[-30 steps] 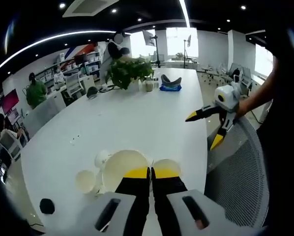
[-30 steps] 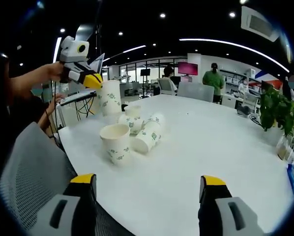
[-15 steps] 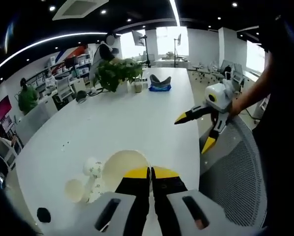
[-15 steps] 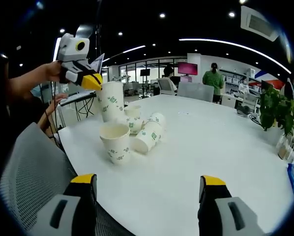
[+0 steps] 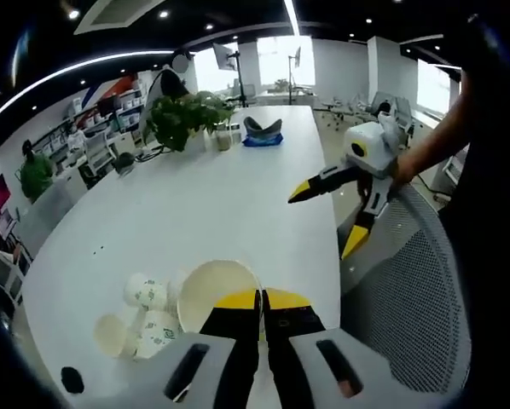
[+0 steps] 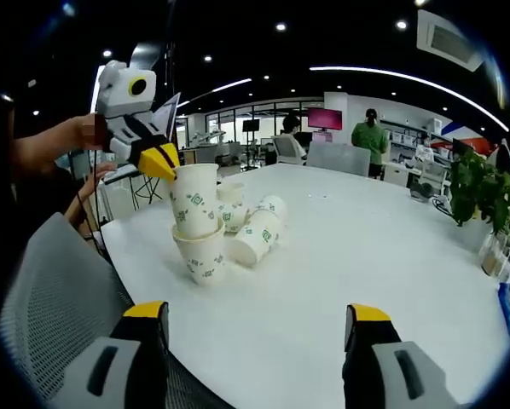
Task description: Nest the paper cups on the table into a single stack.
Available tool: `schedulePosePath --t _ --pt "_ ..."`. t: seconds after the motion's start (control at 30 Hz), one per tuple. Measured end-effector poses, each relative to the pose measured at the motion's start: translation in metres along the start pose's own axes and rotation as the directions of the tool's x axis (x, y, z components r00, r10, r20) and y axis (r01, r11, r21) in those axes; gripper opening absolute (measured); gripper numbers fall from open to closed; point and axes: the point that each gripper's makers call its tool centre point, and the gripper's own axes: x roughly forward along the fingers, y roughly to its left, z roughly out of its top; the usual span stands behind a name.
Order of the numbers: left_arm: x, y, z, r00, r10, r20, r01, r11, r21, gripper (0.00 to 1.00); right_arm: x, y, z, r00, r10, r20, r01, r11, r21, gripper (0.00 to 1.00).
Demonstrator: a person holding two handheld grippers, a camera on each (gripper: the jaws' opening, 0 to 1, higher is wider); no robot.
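Several white paper cups with green print sit at the left of the right gripper view on the white table (image 6: 340, 264). We see the left gripper (image 6: 165, 162) clamped on the rim of one held cup (image 6: 194, 200), lowered into an upright cup (image 6: 203, 256). Two more lie tipped beside them. The right gripper (image 6: 251, 328) stands wide open, well apart.

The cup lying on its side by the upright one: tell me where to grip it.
Probably at the open rim of the lying cup, one of the jaws inside. Its mouth faces the right gripper, beside the upright cup, so come in along the table.
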Motion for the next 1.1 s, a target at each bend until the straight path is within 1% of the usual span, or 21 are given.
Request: schedulePosePath --t 0.07,0.23,0.3,0.37,0.4,0.6,0.73,0.9,0.93,1.03,1.1 --pt "0.004 -0.001 -0.002 1.000 -0.004 -0.005 0.004 1.000 0.004 0.00 0.000 0.000 0.000 1.000 0.000 0.000 0.000 1.000 0.000 0.86" --pt "0.014 -0.006 -0.012 0.999 -0.013 -0.040 0.014 1.000 0.014 0.00 0.000 0.000 -0.001 1.000 0.001 -0.002 -0.001 1.000 0.000 0.85" --pt "0.015 -0.010 -0.011 0.998 -0.016 -0.053 0.017 1.000 0.016 0.00 0.000 0.000 -0.001 1.000 0.001 -0.003 -0.001 1.000 0.000 0.85" --pt "0.019 -0.012 -0.017 0.997 -0.024 -0.069 0.025 1.000 0.017 0.00 0.000 0.000 -0.001 1.000 0.002 -0.004 -0.002 1.000 0.000 0.85" --pt "0.019 -0.014 -0.017 0.997 -0.031 -0.074 0.032 0.999 0.011 0.00 0.000 0.000 -0.001 1.000 0.001 -0.004 -0.001 1.000 0.001 0.85" --pt "0.024 -0.018 -0.020 0.996 -0.050 -0.074 0.048 0.999 -0.020 0.00 0.000 -0.001 -0.002 1.000 0.001 -0.010 -0.001 1.000 0.000 0.84" --pt "0.031 -0.017 -0.028 0.994 -0.065 -0.085 0.062 0.997 -0.044 0.00 0.000 0.000 -0.004 1.000 0.001 -0.017 -0.001 1.000 -0.001 0.84" --pt "0.036 -0.021 -0.033 0.992 -0.098 -0.074 0.091 0.992 -0.093 0.00 0.000 0.000 -0.005 1.000 0.000 -0.021 0.000 1.000 -0.002 0.83" --pt "0.038 -0.020 -0.036 0.992 -0.104 -0.072 0.096 0.990 -0.102 0.00 0.000 0.000 -0.005 1.000 0.000 -0.022 0.000 1.000 -0.002 0.83" --pt "0.041 -0.019 -0.043 0.990 -0.120 -0.072 0.111 0.987 -0.119 0.00 0.000 -0.001 -0.005 1.000 -0.001 -0.023 0.000 1.000 -0.002 0.83" --pt "0.042 -0.021 -0.044 0.989 -0.129 -0.074 0.119 0.984 -0.129 0.00 0.000 -0.001 -0.005 1.000 -0.002 -0.025 0.002 1.000 -0.002 0.83"
